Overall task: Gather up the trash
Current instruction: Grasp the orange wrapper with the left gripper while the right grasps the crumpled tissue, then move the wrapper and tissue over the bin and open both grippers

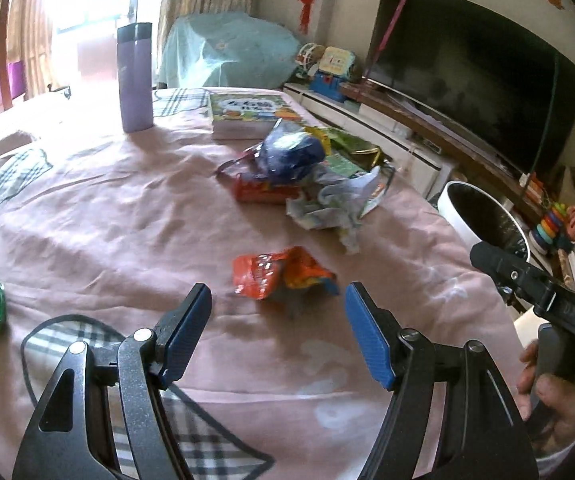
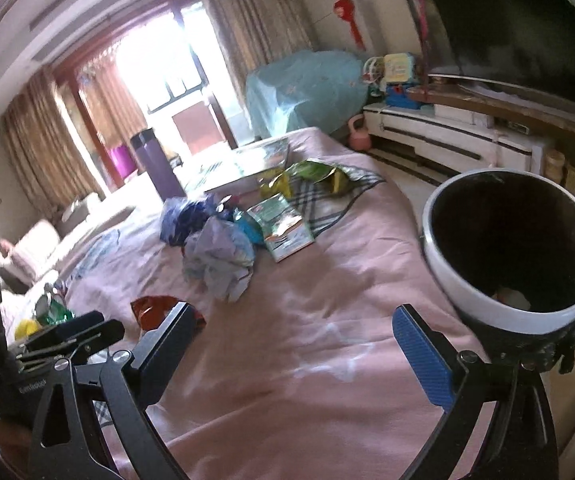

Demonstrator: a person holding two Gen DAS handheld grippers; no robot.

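My left fingers [image 1: 277,308] are spread wide, empty, just short of the orange wrapper [image 1: 281,274] on the bed [image 1: 127,220]; my right fingers [image 2: 295,332] gape wide too, empty, beside the bin [image 2: 511,248]

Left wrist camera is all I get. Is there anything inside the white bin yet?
Observer: Yes. The right wrist view looks into the bin, and something pale lies at the bottom.
Operator: Is the other grabber holding anything?
Observer: No. The right gripper is open, with nothing between its fingers.
Operator: Is anything on the floor I can't see?
Observer: A pink kettlebell stands on the floor.
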